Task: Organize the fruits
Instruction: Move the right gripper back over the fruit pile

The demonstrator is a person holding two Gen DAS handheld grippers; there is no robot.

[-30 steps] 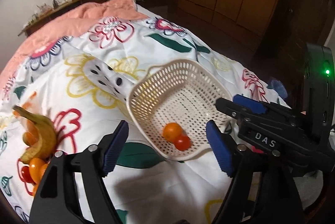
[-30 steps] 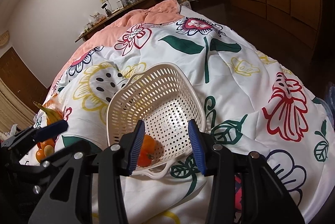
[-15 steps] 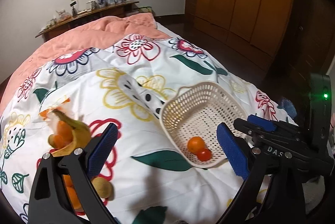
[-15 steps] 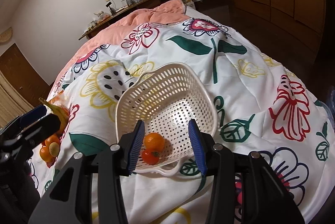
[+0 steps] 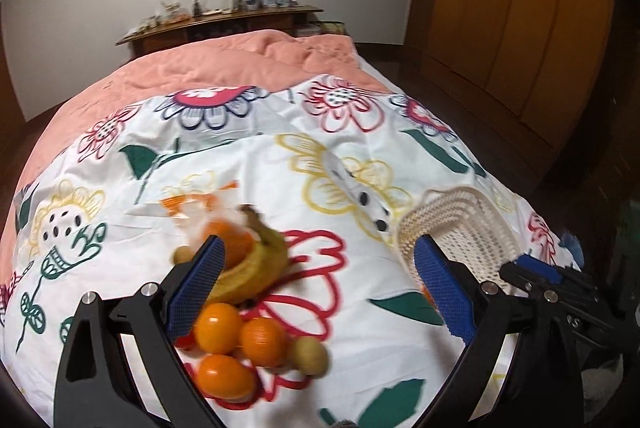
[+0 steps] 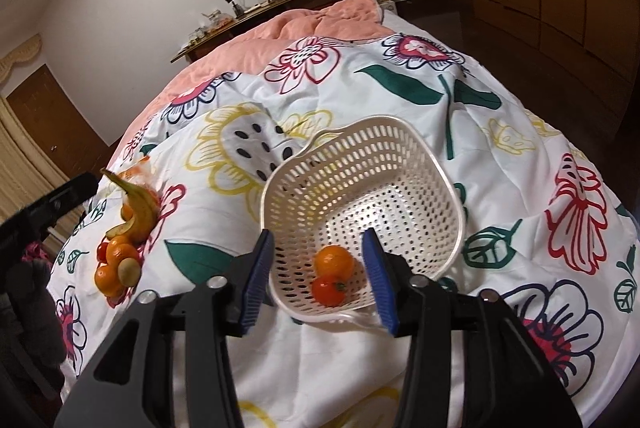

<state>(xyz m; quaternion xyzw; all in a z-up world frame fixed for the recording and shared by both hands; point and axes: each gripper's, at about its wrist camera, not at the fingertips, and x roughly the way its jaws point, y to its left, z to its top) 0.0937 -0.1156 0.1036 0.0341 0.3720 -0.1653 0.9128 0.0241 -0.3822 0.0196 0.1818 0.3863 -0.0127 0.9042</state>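
A white perforated basket (image 6: 400,163) lies on the flowered bedspread and holds an orange (image 6: 333,260) and a red tomato (image 6: 328,290). My right gripper (image 6: 318,282) is open and empty, its fingers astride the basket's near rim. A fruit pile lies to the left: a banana (image 5: 256,260), several oranges (image 5: 218,328), a small green-brown fruit (image 5: 309,355). My left gripper (image 5: 316,296) is open and empty, just above this pile. The basket (image 5: 460,224) shows at the right of the left wrist view. The pile also shows in the right wrist view (image 6: 120,252).
The bed has a flowered white cover (image 6: 520,187) and a salmon blanket (image 5: 224,67) at the far end. A wooden shelf with small items (image 5: 224,19) stands against the wall. Wooden wardrobes (image 5: 520,7) line the right side. The bed's edge drops off at right.
My left gripper has swung left, from the basket to over the fruit pile. My right gripper has stayed open at the basket, shifting slightly.
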